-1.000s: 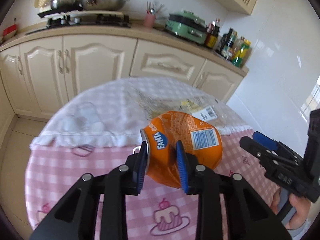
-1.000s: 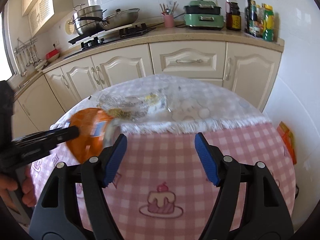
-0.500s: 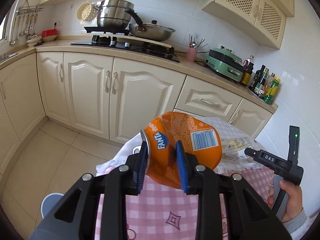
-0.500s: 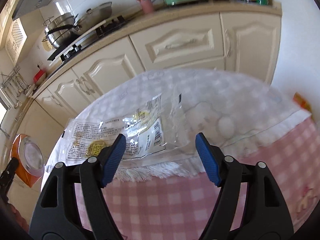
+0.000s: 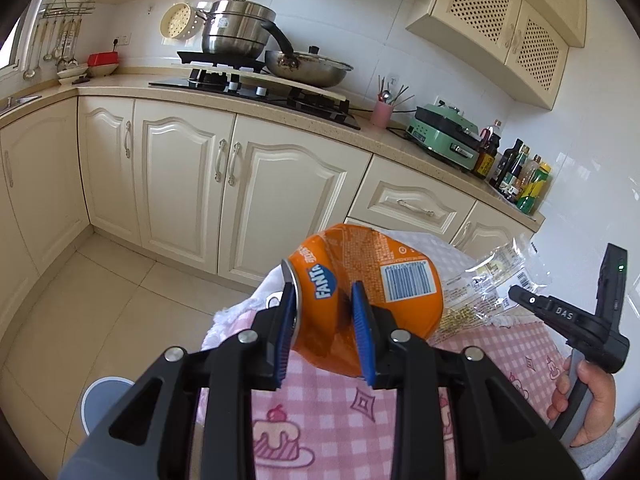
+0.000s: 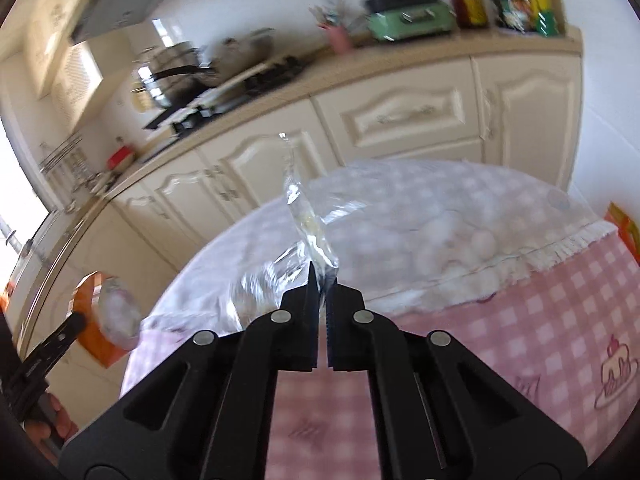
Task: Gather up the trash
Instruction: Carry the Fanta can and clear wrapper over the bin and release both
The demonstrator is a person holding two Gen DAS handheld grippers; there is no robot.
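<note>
The crushed orange aluminium drink can (image 5: 368,292) is clamped between the blue pads of the left gripper (image 5: 324,328), as it was a second ago, but it has been carried off the middle of the round table covered in pink checked cloth (image 5: 340,408) to its edge, so that cream kitchen cabinets (image 5: 180,184) and tiled floor are now seen behind it; a round pale-blue bin (image 5: 102,396) shows on the floor below; the right gripper (image 6: 322,280), whose jaws stood wide apart a second ago, has just been closing and is now pinched tight on the crinkled clear plastic wrapper (image 6: 308,220), which has been lifted from the white lace cloth (image 6: 440,216) and stands up from the fingertips; in the left view the same wrapper (image 5: 492,280) is seen at the right gripper's tip (image 5: 516,294), above the table; "FANTA" is read in white on a blue patch on the can, beside a barcode; "DAS" is printed on the right gripper's body; small print on the wrapper cannot be made out.
</note>
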